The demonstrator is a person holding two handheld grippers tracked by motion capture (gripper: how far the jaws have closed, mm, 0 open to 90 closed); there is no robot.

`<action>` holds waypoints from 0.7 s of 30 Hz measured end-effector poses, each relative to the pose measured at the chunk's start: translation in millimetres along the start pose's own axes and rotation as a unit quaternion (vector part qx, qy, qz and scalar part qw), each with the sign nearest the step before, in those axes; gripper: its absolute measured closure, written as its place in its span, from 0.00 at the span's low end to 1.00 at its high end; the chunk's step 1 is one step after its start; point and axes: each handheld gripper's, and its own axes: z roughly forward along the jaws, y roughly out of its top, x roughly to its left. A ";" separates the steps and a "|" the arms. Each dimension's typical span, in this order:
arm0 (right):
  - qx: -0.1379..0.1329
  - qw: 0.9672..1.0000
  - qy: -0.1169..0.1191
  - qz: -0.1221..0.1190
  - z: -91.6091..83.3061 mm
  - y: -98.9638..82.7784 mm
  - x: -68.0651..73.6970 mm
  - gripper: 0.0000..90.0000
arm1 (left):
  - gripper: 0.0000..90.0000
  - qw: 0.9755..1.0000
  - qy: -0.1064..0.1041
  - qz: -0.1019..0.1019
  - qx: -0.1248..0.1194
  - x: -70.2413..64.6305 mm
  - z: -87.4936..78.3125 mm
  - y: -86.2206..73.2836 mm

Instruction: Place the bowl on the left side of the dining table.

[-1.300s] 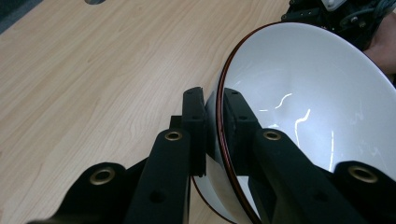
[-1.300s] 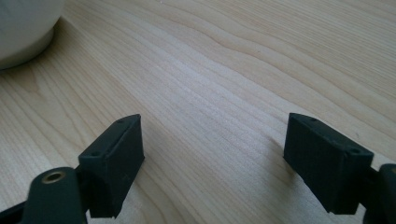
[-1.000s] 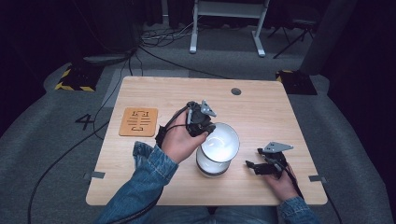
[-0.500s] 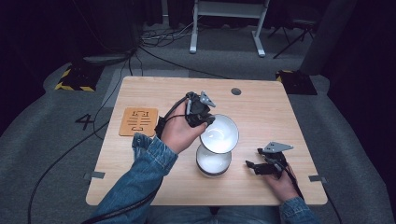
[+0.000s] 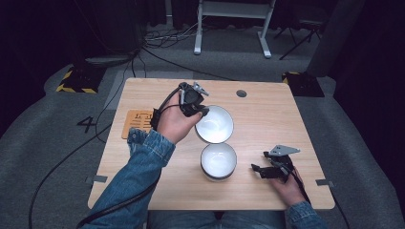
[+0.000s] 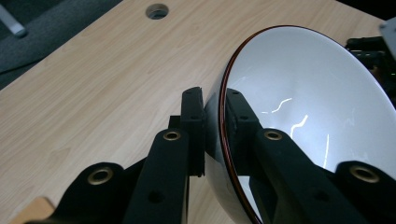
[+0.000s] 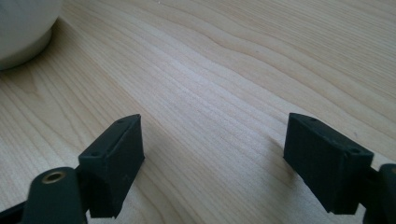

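The left gripper [image 5: 199,112] pinches the lifted white bowl's [image 5: 215,124] rim, just beyond the second bowl [image 5: 218,161] (unstacking, I judge); next, setting it down level. The right gripper [image 5: 260,170] rests wide open.

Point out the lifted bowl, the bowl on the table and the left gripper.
lifted bowl [image 5: 215,125], high view, on its white inside.
bowl on the table [image 5: 218,161], high view, on its inner bottom.
left gripper [image 6: 214,122], left gripper view, midway between fingertips, clamped on the lifted bowl's rim.
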 end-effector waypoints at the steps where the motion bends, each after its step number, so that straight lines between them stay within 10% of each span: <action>1: 0.001 1.000 0.000 -0.005 0.3 0.1 -1.0 0.22 | 0.89 1.000 0.009 -0.008 0.000 6.0 -1.7 -1.7; 21: 0.000 1.000 0.001 -0.002 0.9 0.6 -0.8 0.22 | 0.89 0.994 0.061 -0.091 -0.016 62.1 -10.8 -25.5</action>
